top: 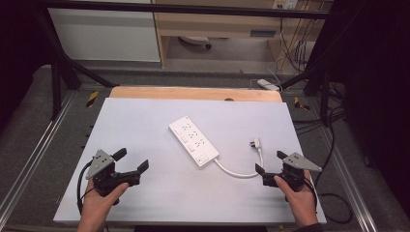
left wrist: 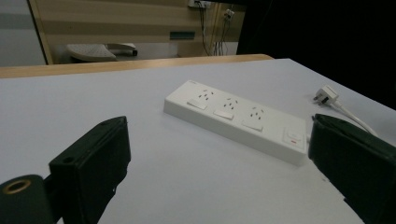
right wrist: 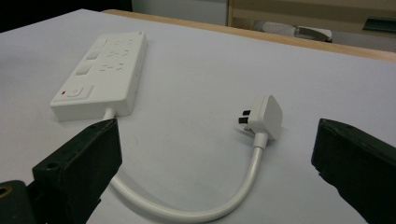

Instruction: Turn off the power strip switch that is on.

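High view is showing, largest first:

Item 1. Table (top: pixel 145 193), pale board top with a wooden strip along the far edge, lying flat and carrying everything listed below.

Item 2. Power strip (top: pixel 193 140), white, three sockets and a switch at its near end, lying diagonally near the table's middle, touching neither gripper. It is looking rigid and boxy, moderately light, with a smooth plastic shell that is probably going to slide under hard jaws. Judged best hold: across its narrow width at mid-body, pinching the two long side walls; the flat top is offering nothing to pinch.

Item 3. Cord (top: pixel 237 172), white, short, curving from the strip's near end toward the right gripper and back up to the plug. It is appearing springy rather than limp, holding its bend; lifting the strip is likely dragging it along.

Item 4. Left gripper (top: pixel 131 163), held in the left hand (top: pixel 99 203) near the table's front left, jaws standing spread wide, holding nothing, well apart from the strip.

Item 5. Right gripper (top: pixel 270 163), held in the right hand (top: pixel 300 198) at front right, jaws likewise spread and empty, sitting just beside the cord's loop.

Item 6. Plug (right wrist: pixel 264 116), white, angular, pins pointing toward the strip, lying on its side right of the strip. Small, hard, light; judged graspable across its flat faces, clear of the pins.
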Demonstrator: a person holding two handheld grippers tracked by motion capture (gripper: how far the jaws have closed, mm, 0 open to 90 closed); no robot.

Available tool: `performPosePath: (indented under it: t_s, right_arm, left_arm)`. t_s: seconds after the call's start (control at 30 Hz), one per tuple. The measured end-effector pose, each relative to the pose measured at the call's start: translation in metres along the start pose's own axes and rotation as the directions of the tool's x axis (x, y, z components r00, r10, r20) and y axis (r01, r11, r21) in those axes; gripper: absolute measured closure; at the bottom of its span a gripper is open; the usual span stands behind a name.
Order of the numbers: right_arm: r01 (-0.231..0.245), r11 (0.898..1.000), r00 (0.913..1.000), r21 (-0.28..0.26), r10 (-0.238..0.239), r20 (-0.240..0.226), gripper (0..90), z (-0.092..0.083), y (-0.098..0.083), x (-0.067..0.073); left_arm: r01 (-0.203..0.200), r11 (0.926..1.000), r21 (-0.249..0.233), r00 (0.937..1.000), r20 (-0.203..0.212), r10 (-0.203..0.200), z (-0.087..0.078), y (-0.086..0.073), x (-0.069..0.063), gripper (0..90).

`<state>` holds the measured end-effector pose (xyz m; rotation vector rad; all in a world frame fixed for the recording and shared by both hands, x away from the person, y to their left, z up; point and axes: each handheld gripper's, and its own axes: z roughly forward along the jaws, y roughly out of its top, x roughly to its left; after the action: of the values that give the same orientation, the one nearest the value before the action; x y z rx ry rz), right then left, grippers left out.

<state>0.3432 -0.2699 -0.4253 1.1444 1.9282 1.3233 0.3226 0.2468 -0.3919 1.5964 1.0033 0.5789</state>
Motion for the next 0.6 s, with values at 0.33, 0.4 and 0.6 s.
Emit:
performPosePath:
  t_s: [0.33,0.4,0.6]
  right_arm:
    - [-0.003,1.0,1.0,0.003,0.003,-0.005,2.1,0.001,0.0,0.001]
    - [0.003,1.0,1.0,0.006,-0.003,-0.006,2.1,0.002,-0.001,0.001]
    - [0.003,1.0,1.0,0.012,-0.003,-0.009,2.2,0.003,-0.001,0.003]
  left_arm:
    - [0.024,0.9996,0.011,0.9997,0.004,-0.024,0.015,0.013,0.0,6.7]
    - [0.021,0.9997,0.013,0.9998,0.005,-0.021,0.016,0.014,-0.001,6.9]
    - [0.033,0.9992,0.022,0.9994,0.011,-0.033,0.025,0.022,-0.001,8.1]
